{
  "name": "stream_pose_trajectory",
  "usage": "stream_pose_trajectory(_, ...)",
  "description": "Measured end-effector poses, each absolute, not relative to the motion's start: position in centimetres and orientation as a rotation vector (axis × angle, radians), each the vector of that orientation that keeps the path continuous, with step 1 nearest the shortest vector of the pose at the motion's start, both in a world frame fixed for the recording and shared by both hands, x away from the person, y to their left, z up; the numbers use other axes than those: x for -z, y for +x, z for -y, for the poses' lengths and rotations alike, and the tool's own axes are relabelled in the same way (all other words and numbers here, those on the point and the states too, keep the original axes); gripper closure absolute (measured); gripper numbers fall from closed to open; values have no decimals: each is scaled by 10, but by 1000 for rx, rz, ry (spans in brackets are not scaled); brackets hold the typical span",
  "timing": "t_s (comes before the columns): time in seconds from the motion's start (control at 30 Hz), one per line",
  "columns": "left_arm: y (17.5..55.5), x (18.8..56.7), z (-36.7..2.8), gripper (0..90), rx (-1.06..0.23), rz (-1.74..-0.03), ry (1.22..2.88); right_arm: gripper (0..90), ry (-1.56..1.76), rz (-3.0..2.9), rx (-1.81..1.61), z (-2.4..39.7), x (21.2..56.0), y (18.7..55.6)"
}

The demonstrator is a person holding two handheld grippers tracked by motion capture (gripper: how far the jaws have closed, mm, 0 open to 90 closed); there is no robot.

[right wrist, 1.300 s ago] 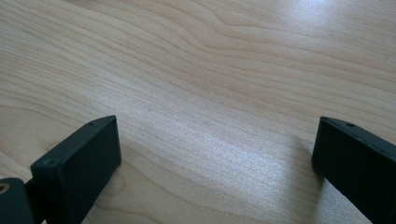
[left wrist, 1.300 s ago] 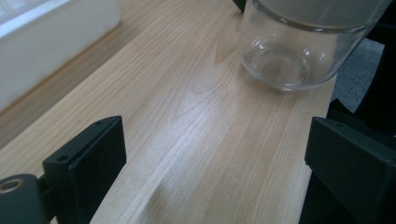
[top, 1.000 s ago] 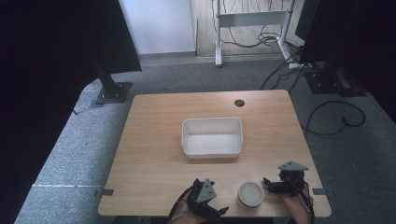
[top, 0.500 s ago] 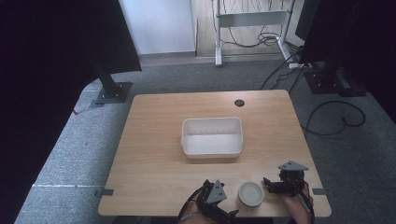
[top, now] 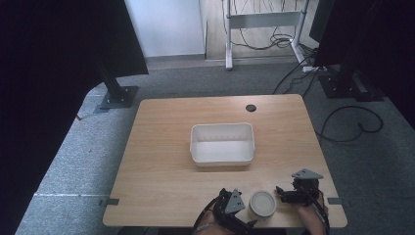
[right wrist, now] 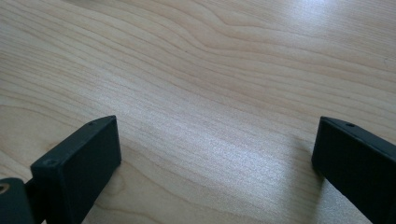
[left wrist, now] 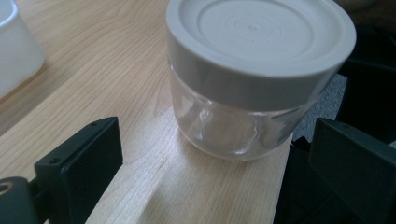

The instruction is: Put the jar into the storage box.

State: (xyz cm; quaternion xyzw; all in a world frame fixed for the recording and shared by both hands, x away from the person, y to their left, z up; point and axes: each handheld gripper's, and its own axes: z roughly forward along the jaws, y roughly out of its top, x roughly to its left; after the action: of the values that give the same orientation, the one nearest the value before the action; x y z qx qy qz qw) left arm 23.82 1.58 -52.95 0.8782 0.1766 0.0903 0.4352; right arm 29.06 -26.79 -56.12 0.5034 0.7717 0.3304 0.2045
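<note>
A clear glass jar (top: pixel 263 203) with a flat grey lid stands upright near the table's front edge. In the left gripper view the jar (left wrist: pixel 243 79) is close, just ahead of the two black jaws. My left gripper (top: pixel 239 207) is immediately left of the jar, and this left gripper (left wrist: pixel 212 156) is open wide with nothing touching its pads. My right gripper (top: pixel 284 193) lies just right of the jar, pointing left. Seen from its own camera, the right gripper (right wrist: pixel 215 144) is open over bare wood.
A white rectangular tub (top: pixel 222 144) with nothing in it stands in the middle of the wooden table (top: pixel 161 161). A dark cable hole (top: pixel 251 107) sits near the far edge. The jar is a few centimetres from the front edge.
My left gripper has slid right along the front edge, closing in on the jar. The right gripper and the jar have stayed put.
</note>
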Motion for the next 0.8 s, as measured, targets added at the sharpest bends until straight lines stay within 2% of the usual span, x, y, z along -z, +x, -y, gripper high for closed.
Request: stream_pose_trajectory(0.8,238,533,18,40,-257,-401,2230,8,1402,-2153,-922,268,561,291)
